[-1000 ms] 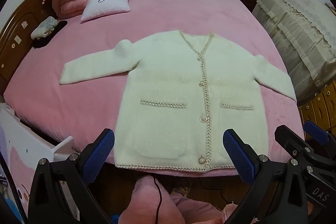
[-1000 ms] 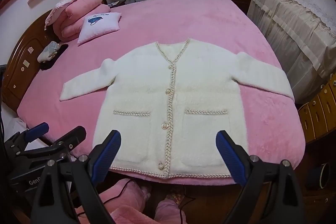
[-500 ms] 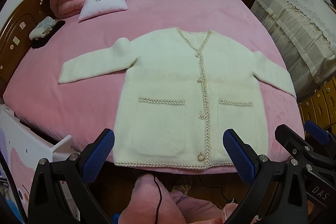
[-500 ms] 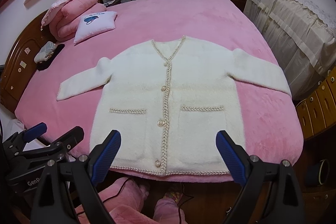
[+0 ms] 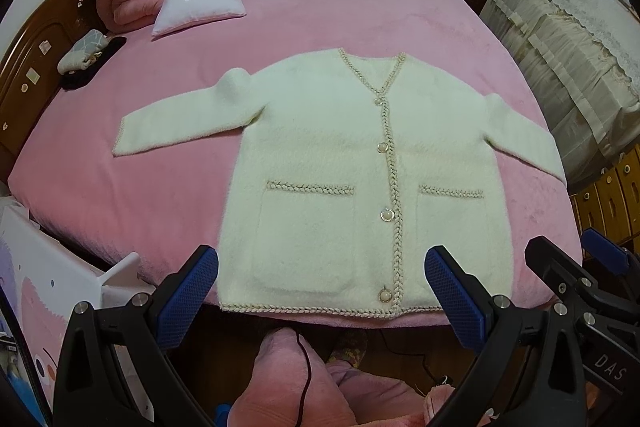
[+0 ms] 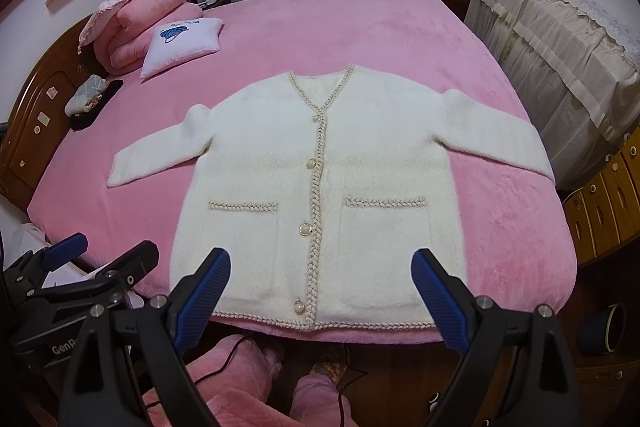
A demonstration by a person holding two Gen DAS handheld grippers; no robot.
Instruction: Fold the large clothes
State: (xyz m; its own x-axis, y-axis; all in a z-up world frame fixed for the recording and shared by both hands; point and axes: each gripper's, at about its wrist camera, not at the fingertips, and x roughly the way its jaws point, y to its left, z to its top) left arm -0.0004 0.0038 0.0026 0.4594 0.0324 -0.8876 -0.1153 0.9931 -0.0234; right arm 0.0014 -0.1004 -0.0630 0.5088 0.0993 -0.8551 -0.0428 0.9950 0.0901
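Fluffy white cardigan flat, mid frame, on pink bed. Since a second ago: barely nearer, nothing folded. Left gripper, right gripper wide open, empty, low in frame. Folding not started.

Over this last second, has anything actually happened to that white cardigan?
Not to it. Both views slid slightly, so the left gripper and right gripper drifted a little, open and empty. The cardigan lies flat, buttoned, sleeves spread, untouched on the pink bed.
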